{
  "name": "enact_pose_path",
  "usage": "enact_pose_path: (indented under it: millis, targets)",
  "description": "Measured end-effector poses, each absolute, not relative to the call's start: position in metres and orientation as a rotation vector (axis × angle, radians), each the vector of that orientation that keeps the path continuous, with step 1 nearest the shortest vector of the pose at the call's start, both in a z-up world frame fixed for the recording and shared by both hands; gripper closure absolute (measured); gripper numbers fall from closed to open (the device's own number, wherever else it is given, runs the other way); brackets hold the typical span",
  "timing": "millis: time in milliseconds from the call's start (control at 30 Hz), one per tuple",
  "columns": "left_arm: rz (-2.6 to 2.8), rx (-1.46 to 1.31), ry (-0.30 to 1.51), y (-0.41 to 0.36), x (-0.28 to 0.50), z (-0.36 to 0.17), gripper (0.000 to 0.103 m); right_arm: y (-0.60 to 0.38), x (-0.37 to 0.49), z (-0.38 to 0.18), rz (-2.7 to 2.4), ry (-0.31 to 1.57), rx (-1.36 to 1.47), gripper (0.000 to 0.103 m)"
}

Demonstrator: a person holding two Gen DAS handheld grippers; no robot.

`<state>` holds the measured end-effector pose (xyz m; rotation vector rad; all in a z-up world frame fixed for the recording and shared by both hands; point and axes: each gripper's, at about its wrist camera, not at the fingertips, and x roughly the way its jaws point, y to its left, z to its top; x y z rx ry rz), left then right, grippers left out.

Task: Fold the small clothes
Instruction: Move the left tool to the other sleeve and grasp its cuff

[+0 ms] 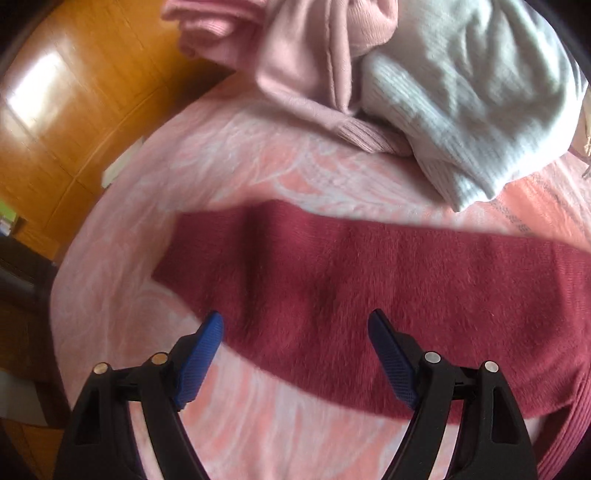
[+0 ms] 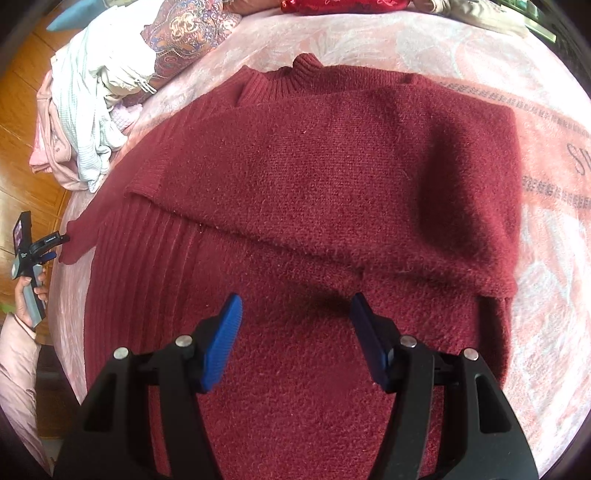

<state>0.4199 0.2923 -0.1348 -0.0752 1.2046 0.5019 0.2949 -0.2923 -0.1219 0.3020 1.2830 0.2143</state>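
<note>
A dark red knit sweater (image 2: 314,177) lies flat on the bed, collar at the far side, with one sleeve folded across its chest. Its other sleeve (image 1: 369,266) stretches out sideways over the pink blanket. My left gripper (image 1: 295,319) hovers open just above that sleeve, with nothing between its blue pads (image 1: 203,350). In the right wrist view the left gripper (image 2: 61,246) is small at the far left, beside the sleeve's cuff (image 2: 74,243), with a hand (image 2: 27,295) around its handle. My right gripper (image 2: 295,300) is open over the sweater's lower body and grips nothing.
A pile of clothes sits at the bed's corner: a pale ribbed garment (image 1: 461,92) and pink ones (image 1: 306,55), the same pile (image 2: 88,96) showing from the right. A patterned cloth (image 2: 184,33) and a red embroidered item (image 2: 332,5) lie further back. Wooden floor (image 1: 74,110) borders the bed's edge.
</note>
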Motion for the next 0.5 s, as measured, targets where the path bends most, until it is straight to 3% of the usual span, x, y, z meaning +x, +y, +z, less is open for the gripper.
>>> enact_pose_path:
  millis: [100,233,333,367,500]
  targets:
    - [0.494,-0.054,1.22,0.294,0.429,-0.147,0.024,-0.291,0.294,-0.124,0.215,1.281,0.287,0.042]
    - [0.433,-0.164,1.225,0.309,0.435,-0.157,0.038,-0.296,0.292,-0.127,0.218,1.278,0.313,0.042]
    - [0.416,-0.165,1.206,0.309,0.433,-0.155,0.07,-0.298,0.292,-0.129,0.217,1.277,0.326,0.042]
    - [0.417,-0.156,1.206,0.308,0.432,-0.154,0.09,-0.297,0.292,-0.13,0.217,1.275,0.323,0.041]
    - [0.384,-0.204,1.173,0.306,0.423,-0.14,0.095,-0.296,0.29,-0.13,0.219,1.262,0.316,0.041]
